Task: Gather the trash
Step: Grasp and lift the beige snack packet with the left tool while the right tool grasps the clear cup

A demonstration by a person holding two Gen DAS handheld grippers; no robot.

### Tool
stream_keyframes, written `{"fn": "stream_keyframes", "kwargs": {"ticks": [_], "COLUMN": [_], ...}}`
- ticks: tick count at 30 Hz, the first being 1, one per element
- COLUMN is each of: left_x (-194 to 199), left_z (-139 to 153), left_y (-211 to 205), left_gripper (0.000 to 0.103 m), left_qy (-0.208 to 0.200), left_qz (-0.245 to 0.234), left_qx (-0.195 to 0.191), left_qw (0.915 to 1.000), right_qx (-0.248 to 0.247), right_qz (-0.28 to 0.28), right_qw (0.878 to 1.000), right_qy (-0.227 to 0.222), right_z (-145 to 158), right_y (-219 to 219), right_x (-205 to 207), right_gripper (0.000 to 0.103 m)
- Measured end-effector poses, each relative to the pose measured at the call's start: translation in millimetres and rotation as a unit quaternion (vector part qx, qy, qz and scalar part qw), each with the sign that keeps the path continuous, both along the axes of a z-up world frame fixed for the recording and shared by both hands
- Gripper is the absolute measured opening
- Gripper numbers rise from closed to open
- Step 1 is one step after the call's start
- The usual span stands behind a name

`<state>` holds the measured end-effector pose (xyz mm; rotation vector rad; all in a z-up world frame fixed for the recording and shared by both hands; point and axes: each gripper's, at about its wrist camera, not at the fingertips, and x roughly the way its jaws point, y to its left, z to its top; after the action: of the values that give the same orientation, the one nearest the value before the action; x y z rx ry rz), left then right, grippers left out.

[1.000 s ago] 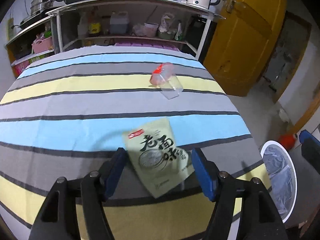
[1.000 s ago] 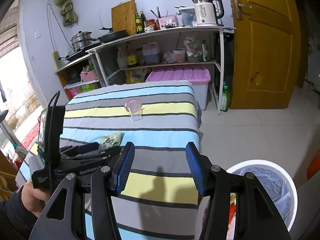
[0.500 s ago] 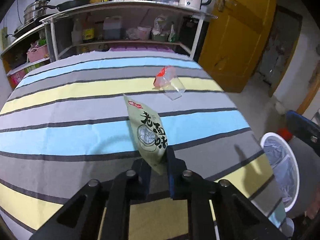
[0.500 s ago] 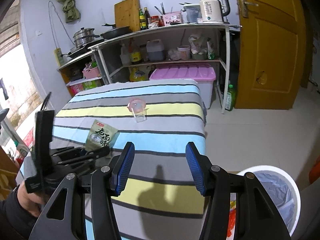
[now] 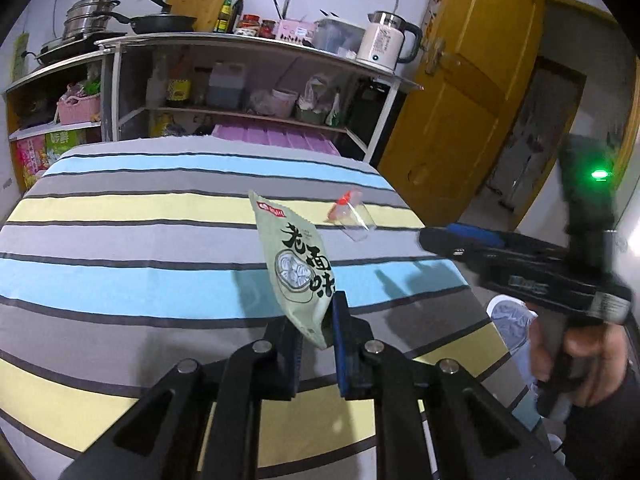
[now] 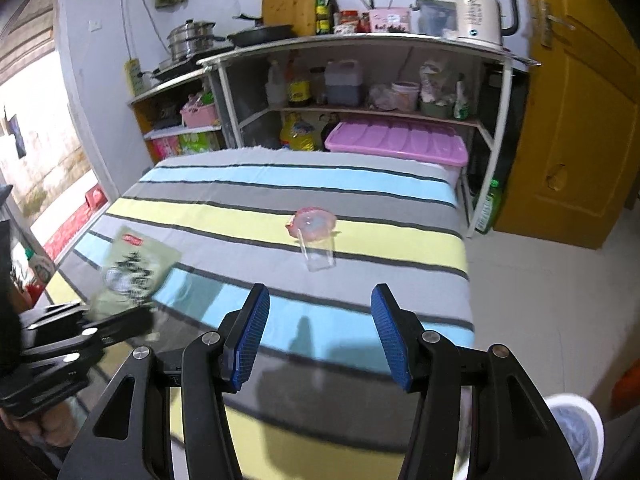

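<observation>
My left gripper (image 5: 316, 320) is shut on the lower end of a pale green food packet (image 5: 294, 260) and holds it upright above the striped table (image 5: 120, 280). The packet also shows blurred in the right wrist view (image 6: 132, 268). A clear plastic cup with a pink-red lid (image 6: 314, 236) lies on its side on the yellow stripe; it also shows in the left wrist view (image 5: 350, 216). My right gripper (image 6: 318, 334) is open and empty above the table's near edge, facing the cup.
A white bin with a blue liner (image 6: 576, 428) stands on the floor right of the table, also in the left wrist view (image 5: 510, 320). A shelf unit (image 6: 360, 80) with pots, bottles and a kettle stands behind. A yellow door (image 6: 580, 120) is at right.
My left gripper shut on the green packet and lifted it off the table, standing it upright. My right gripper moved forward over the table toward the cup, still open.
</observation>
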<state>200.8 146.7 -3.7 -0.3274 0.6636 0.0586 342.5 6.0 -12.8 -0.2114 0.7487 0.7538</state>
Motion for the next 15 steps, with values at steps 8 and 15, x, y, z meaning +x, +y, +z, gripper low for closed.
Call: {"fn": "stream_keyframes", "kwargs": {"ticks": [8,15], "left_x": [-3.4,-0.4], "left_z": [-3.0,-13.2], "left_y": [19.7,26.8], "left_gripper": [0.014,0.014], "left_qy": [-0.009,-0.004], "left_qz": [0.011,0.009], "left_qx": [-0.018,-0.028], "left_qw": [0.9997,0.9996], "right_qx": [-0.05,-0.06], "right_qz": [0.009,0.01], "right_qw": [0.999,0.998], "right_qy": [0.002,0.019], "right_z": [-26.7,-38.8], "right_y": [46.7,63.0], "right_x": [37.0,57.5], "right_gripper": [0.054,0.052]}}
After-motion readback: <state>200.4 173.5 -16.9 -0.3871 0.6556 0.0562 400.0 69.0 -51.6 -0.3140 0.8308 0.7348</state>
